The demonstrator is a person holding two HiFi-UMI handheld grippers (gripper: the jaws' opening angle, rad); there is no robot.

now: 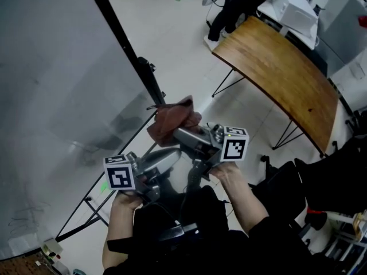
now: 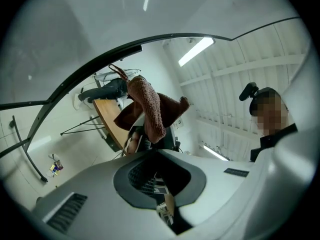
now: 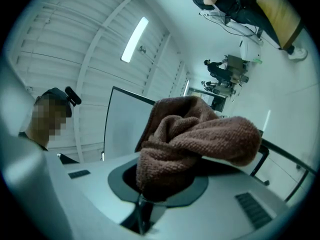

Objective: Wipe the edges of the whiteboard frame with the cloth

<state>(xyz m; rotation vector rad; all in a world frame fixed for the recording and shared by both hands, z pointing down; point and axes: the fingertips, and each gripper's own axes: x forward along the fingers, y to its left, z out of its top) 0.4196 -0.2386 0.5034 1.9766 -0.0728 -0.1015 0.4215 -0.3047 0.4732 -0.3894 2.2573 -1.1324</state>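
A brown terry cloth [image 1: 172,119] is bunched in my right gripper [image 1: 179,133], which is shut on it. The cloth rests against the black frame edge [image 1: 129,50] of the whiteboard [image 1: 57,67], near the frame's lower corner. In the right gripper view the cloth [image 3: 195,134] bulges out of the jaws and hides the fingertips. My left gripper [image 1: 175,152] sits just below and left of the cloth, with its jaws together and nothing in them. The left gripper view looks up at the hanging cloth [image 2: 150,109] and the curved frame edge [image 2: 100,64].
The whiteboard's black stand legs [image 1: 109,171] run across the floor under my hands. A curved wooden table [image 1: 281,67] on thin metal legs stands to the right. A person in dark clothes [image 1: 235,4] stands beyond it. Dark chairs and clutter [image 1: 321,182] fill the right edge.
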